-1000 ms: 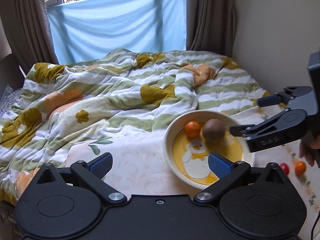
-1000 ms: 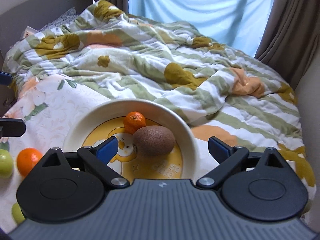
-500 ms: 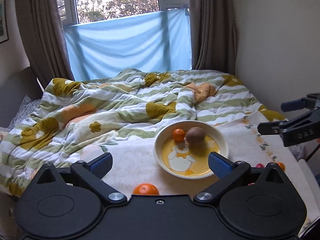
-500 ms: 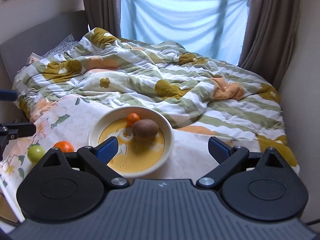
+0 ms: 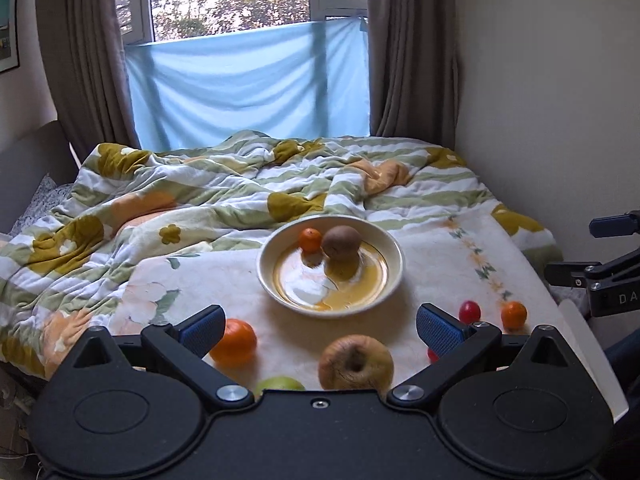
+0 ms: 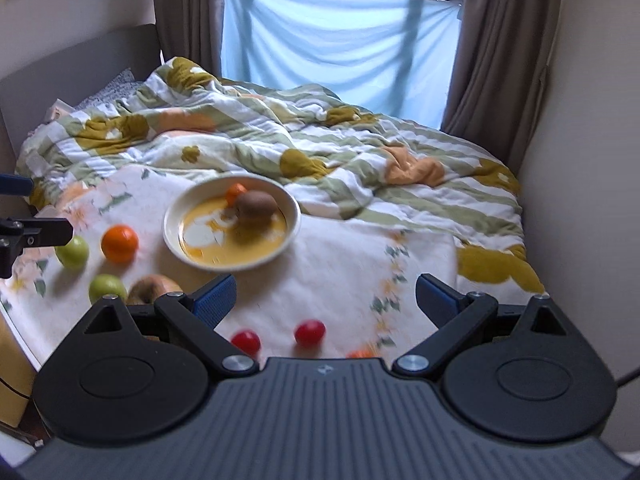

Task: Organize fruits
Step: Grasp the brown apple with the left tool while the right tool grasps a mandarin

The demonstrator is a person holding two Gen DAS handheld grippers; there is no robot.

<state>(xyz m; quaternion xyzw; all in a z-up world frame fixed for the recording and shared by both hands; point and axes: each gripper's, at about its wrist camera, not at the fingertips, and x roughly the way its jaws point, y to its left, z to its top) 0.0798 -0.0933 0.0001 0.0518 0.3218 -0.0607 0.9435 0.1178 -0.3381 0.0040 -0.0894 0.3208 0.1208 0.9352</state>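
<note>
My left claw [image 5: 320, 326] is spread wide and holds nothing; between its blue pads [image 5: 202, 328] I see a wrinkled yellow-brown apple [image 5: 355, 362] on the bed, closest to me. Just left of it lies a large orange [image 5: 234, 342], and a green fruit [image 5: 280, 383] peeks above the claw's body.

My right claw [image 6: 325, 298] is likewise spread apart and empty. Just beyond it two small red fruits [image 6: 310, 332] lie on the flowered white blanket [image 6: 340, 264], and a sliver of a small orange [image 6: 362, 354] shows at the edge of the claw's body. To the left, near the bed's edge, sit two more green fruits [image 6: 73, 252].

Farther out, in the middle of the blanket, stands the cream bowl [image 5: 394, 258] with a yellow inside. It holds a brown kiwi [image 5: 341, 242] touching a small mandarin [image 5: 311, 239], both at its far side. Beyond the bowl a rumpled striped duvet [image 5: 200, 200] covers the rest of the bed, reaching to the blue cloth [image 5: 248, 76] hung across the window between brown curtains [image 5: 412, 52].
</note>
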